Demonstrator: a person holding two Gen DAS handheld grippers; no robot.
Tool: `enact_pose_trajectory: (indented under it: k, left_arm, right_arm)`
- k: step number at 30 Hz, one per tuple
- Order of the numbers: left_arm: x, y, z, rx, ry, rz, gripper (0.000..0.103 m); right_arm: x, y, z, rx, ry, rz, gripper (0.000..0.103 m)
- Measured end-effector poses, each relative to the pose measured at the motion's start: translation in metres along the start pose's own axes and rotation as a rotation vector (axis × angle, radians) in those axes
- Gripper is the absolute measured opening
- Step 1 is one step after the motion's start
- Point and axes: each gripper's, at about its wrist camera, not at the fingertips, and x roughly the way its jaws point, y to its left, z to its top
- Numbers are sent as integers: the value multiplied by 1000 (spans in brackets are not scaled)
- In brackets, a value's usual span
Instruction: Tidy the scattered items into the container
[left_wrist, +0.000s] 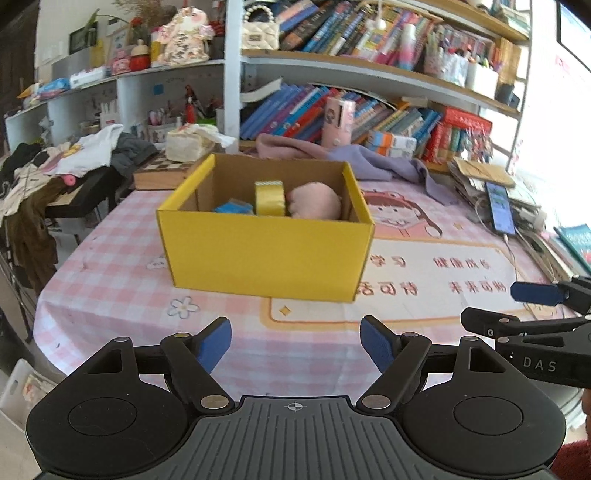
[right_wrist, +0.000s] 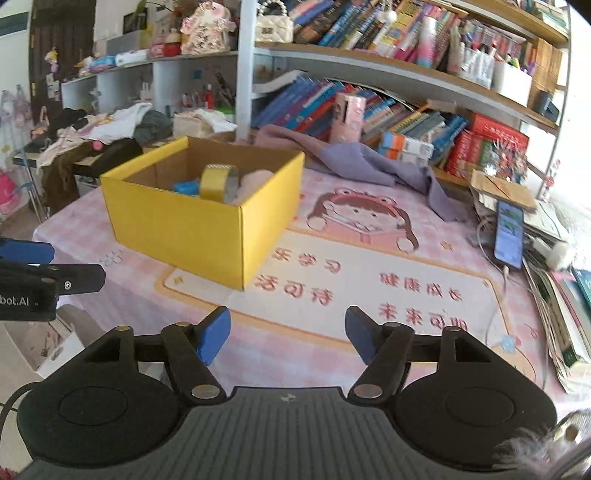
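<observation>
left gripper (left_wrist: 295, 345) spread apart, empty, above the pink checked worktop (left_wrist: 110, 280); right gripper (right_wrist: 287, 334) likewise apart and empty. yellow box (left_wrist: 266, 251) at 12 o'clock of the left gripper, at 11 o'clock of the right. inside: gold tape roll (left_wrist: 270, 198) upright, pink plush (left_wrist: 314, 203) at its 3 o'clock, blue item (left_wrist: 233, 207) at its 9 o'clock.

Box (left_wrist: 266, 254) sits mid tabletop (left_wrist: 110, 280), open top, w/ tape (left_wrist: 269, 197), pink plush (left_wrist: 314, 203) & blue item (left_wrist: 232, 207) inside; room left near its front-left corner. Bare tabletop between box & both grippers, also right of box. Right edge blocked by phone (right_wrist: 509, 232), cable, book stacks (right_wrist: 565, 332). Purple cloth (right_wrist: 369, 162) & shelves behind box.
</observation>
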Motion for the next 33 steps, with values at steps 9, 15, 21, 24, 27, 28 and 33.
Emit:
enact_pose_trajectory:
  k: [9,15,21,24,27,28,33]
  left_arm:
    - [12,-13,-11,50,78,6,91]
    - [17,-17,-9,41,87,13,97]
    - [24,-26,-10,62,119,9,98]
    - [26,-30,-9,69,127,4,98]
    - [29,-33,-10,76,135,-4,98]
    - [30,-35,-10,79,138,-7,98]
    - [33,-41,-9,94,151,-25,99]
  right_arm:
    - [5,-12,-11,61,60,-31,86]
    - [6,-19,-13,63,78,-44,92]
    - [6,-28,-16,91,99,-60,94]
    - [5,-31,-18,98,103,-69,95]
    - [5,-34,-20,108,106,-78,96]
    - [4,-36,-21,112,108,-81,96]
    - [3,-40,-23,127,109,-93,96]
